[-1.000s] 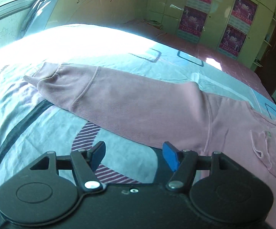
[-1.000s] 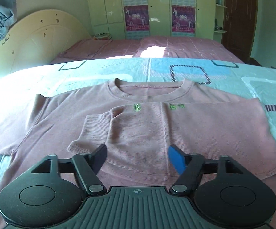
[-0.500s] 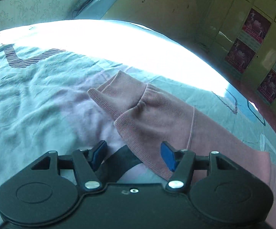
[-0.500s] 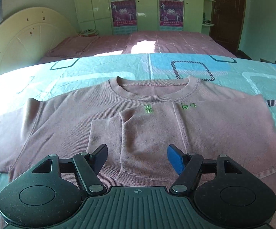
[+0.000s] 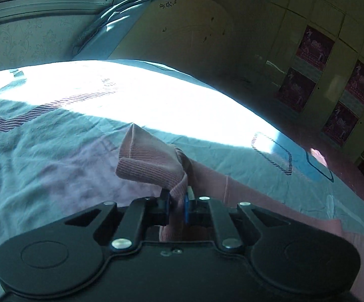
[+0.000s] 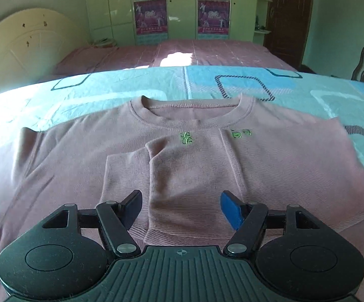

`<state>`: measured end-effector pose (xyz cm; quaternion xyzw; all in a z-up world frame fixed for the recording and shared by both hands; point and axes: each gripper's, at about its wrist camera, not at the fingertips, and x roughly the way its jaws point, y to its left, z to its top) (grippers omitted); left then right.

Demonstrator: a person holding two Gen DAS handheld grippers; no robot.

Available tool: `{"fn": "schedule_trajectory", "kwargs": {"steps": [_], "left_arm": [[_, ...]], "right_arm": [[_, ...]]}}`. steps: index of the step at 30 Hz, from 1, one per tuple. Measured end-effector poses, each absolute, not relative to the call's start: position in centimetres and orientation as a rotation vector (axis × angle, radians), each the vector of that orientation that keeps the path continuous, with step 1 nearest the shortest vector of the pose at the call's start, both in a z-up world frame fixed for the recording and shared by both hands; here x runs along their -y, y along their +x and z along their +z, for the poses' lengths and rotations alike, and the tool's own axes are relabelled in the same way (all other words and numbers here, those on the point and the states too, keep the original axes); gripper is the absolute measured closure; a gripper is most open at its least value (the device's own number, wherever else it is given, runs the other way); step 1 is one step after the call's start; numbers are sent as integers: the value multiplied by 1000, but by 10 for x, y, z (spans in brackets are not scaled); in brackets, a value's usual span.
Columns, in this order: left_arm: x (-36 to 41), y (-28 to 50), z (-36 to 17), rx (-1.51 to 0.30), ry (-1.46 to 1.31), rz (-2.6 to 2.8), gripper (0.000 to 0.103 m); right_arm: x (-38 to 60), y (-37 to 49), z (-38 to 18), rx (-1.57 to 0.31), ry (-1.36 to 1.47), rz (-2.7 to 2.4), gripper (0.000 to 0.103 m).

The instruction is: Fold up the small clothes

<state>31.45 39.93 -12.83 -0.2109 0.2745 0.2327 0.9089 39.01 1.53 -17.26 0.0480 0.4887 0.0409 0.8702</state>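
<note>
- Fingers of the left gripper [image 5: 177,205] are pinched together on the ribbed cuff [image 5: 151,166] of the pink sweater's left sleeve [image 5: 232,201]; the cuff bunches up and flops toward 11 o'clock just past the pads.
- From that grip the left sleeve runs away toward 4 o'clock, its long axis slanting down to the right across the bedsheet [image 5: 43,163] to the sweater body.
- Fingers of the right gripper [image 6: 181,207] stand wide apart with nothing pinched, hovering over the pink sweater [image 6: 63,161], which lies flat, chest up, neckline [image 6: 192,115] at 12 o'clock.
- The right sleeve [image 6: 189,183] is already folded in across the chest; its cuff lies just ahead of the right gripper's tips, at 12 o'clock and close.
- Judgement: the coming move is carrying the held cuff along the sleeve's own axis, toward 4 o'clock in the left view, to lay it over the chest; the left hand alone has it, and the right is nearer the body to steady it.
- Room: open bedsheet surrounds the cuff at 9 to 12 o'clock, with a sunlit, washed-out band beyond; the bed's far edge and headboard [image 5: 182,30] lie well apart, so nothing crowds the swing.
</note>
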Motion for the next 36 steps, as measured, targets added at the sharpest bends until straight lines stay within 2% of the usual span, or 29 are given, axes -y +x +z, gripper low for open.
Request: {"fn": "schedule_trajectory", "kwargs": {"steps": [6, 11, 15, 19, 22, 24, 25, 26, 27, 31, 36], "left_arm": [[-304, 334, -75, -494, -358, 183, 93], [-189, 353, -58, -501, -318, -81, 93], [-92, 372, -72, -551, -258, -248, 93], [-3, 388, -114, -676, -139, -357, 92], [30, 387, -141, -756, -52, -374, 80], [36, 383, -146, -769, -37, -378, 73], [32, 382, -146, -765, -35, -382, 69], [31, 379, -144, -756, -26, -374, 58], [29, 374, -140, -737, -14, -358, 47], [4, 351, -125, -677, 37, -273, 44], [-53, 336, -125, -688, 55, -87, 44]], "right_arm": [[11, 380, -151, -939, 234, 83, 34], [43, 367, -133, -900, 269, 100, 34], [84, 355, -128, -885, 305, 69, 34], [124, 348, -131, -898, 332, 46, 34], [142, 344, -133, -906, 359, 51, 34], [148, 343, -133, -902, 373, 60, 33], [150, 343, -133, -899, 379, 68, 24], [150, 343, -133, -893, 385, 73, 13], [151, 342, -133, -882, 389, 82, 13], [139, 347, -138, -914, 418, 160, 13], [123, 354, -157, -1005, 518, 218, 13]]}}
